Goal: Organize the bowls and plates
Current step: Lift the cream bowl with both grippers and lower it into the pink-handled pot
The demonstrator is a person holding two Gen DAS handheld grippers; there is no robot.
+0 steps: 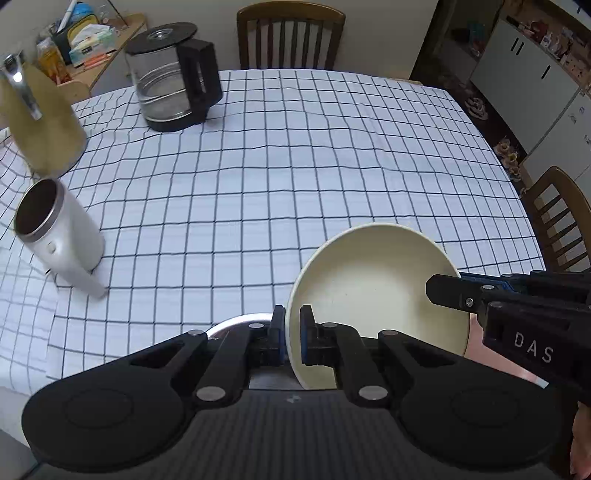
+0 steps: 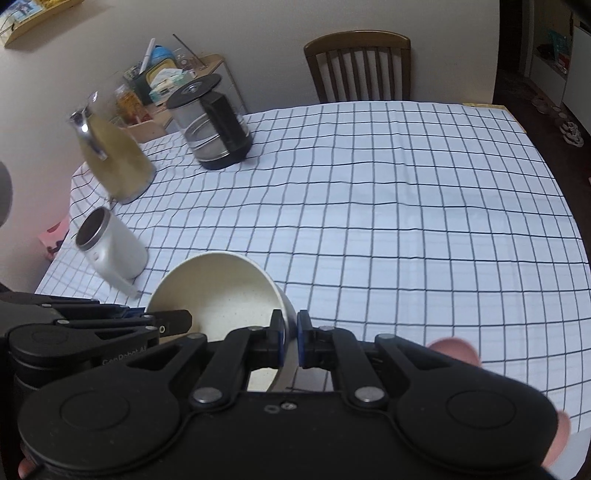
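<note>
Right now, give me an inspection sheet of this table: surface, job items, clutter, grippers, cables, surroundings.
Surface: white checked tablecloth, rippled.
Job's things: one cream round bowl, tilted, lifted; a pale rim beneath the left gripper, unidentifiable.
Clutter: glass kettle with black handle, tan jug, white metal tumbler.
Grippers: left gripper and right gripper both clamp the bowl's rim, opposite sides.
Cables: nothing seen.
Surroundings: wooden chairs, cluttered side shelf.
</note>
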